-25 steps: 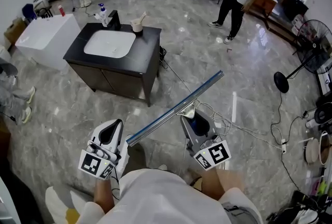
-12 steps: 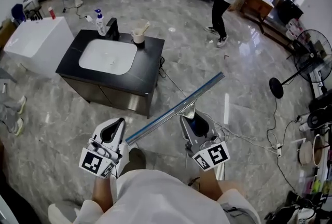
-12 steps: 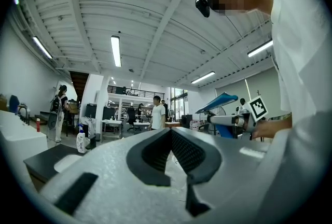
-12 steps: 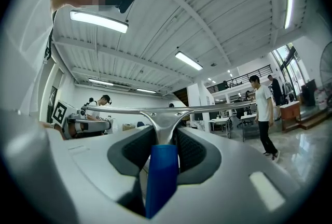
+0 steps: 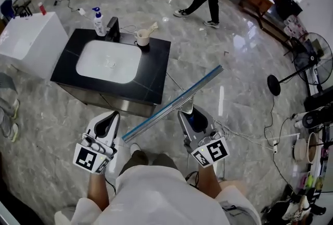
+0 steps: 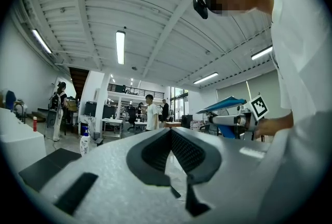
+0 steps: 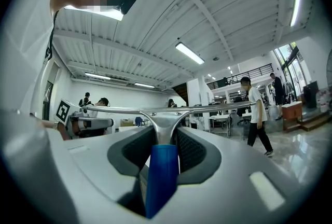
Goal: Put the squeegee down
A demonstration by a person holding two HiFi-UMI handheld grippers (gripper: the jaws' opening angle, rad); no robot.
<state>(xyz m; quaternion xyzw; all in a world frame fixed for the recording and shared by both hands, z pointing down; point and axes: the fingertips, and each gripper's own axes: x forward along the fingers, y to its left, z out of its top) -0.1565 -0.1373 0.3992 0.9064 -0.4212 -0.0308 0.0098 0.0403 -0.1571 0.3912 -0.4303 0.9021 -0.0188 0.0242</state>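
At eleven o'clock from the person, the black desk (image 5: 156, 70) is sitting with a white basin (image 5: 108, 61) sunk into it. A spray bottle (image 5: 98, 22) and a cup (image 5: 141, 37) are standing along its far edge, toward twelve o'clock. Nearer the body, the left claw (image 5: 111, 116) is riding level, its tips together and nothing between them. The squeegee (image 5: 171, 104) is hanging in the air above the floor (image 5: 52, 114), just short of the desk's near corner. Its long blade is running from eight o'clock to two o'clock, with the left end just beside the left claw. The right claw (image 5: 188, 112) is clamping the blue handle (image 7: 162, 176), the metal neck rising from between its pads.

The putting-down itself is not yet happening. The bare black strip at three o'clock of the basin is looking like the safest landing place, well away from the bottle and cup. The blade is probably best turned in line with that strip, so that little is overhanging. It should be resting flat before the pads are parting, with the left claw staying off the blade's end. Cables (image 5: 244, 138) are trailing at four o'clock, so footing needs watching.
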